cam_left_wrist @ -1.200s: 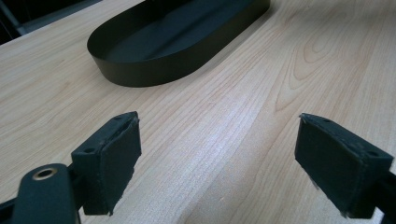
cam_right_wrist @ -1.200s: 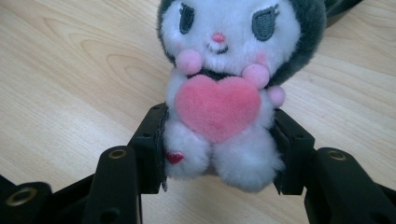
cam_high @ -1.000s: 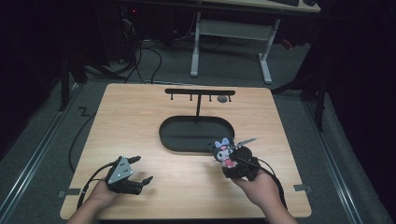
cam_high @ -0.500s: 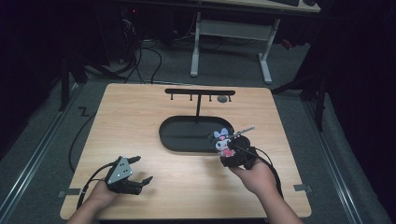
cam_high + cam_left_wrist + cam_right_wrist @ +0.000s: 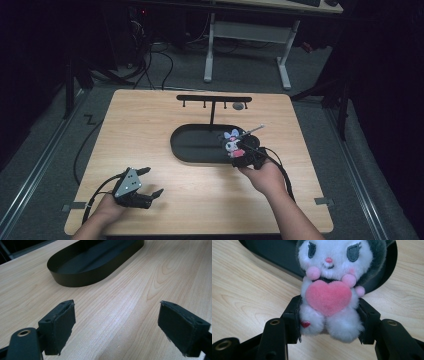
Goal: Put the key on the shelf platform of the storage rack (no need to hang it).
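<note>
A small plush toy with a white face, dark hood and pink heart is clamped at its lower body by my right gripper. In the high view the plush toy is held over the right end of the black oval tray, with the right gripper just behind it. My left gripper rests open near the table's front left, its jaws wide apart over bare wood. In the left gripper view that left gripper holds nothing, and the tray lies ahead.
A black T-shaped rack with small hooks stands behind the tray, a round grey item hanging near its right end. A thin loop or cord sticks out from the toy. Cables trail from both grippers. Wooden tabletop.
My right gripper has carried the plush toy forward and slightly left, from the table beside the tray to over the tray's right end. The left gripper has stayed put.
</note>
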The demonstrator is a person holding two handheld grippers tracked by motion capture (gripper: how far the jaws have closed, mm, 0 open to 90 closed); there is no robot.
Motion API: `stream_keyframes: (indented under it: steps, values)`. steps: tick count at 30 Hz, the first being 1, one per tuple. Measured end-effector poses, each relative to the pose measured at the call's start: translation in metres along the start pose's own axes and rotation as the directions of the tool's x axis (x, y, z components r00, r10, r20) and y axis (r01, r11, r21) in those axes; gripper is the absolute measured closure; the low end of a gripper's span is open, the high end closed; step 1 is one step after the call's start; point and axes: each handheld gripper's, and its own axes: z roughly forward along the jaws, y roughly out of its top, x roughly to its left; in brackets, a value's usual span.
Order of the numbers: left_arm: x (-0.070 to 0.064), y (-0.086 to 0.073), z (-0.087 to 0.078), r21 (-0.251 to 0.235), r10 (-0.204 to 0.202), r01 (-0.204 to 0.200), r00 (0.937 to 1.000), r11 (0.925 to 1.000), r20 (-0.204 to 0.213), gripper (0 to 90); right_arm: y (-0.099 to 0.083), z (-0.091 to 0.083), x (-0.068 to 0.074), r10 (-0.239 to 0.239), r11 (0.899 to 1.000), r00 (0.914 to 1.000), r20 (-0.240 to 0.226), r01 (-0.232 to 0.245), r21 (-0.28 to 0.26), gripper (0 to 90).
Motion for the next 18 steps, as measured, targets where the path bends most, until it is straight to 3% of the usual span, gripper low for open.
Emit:
stream_keyframes:
  steps: [18]
  values:
    - [0.000, 0.000, -0.001, -0.002, 0.002, -0.002, 1.0000, 1.0000, 0.000, 15.4, 0.019, 0.024, -0.003, 0.021, 1.000, 0.9998, 0.002, -0.022, 0.021, 47.9]
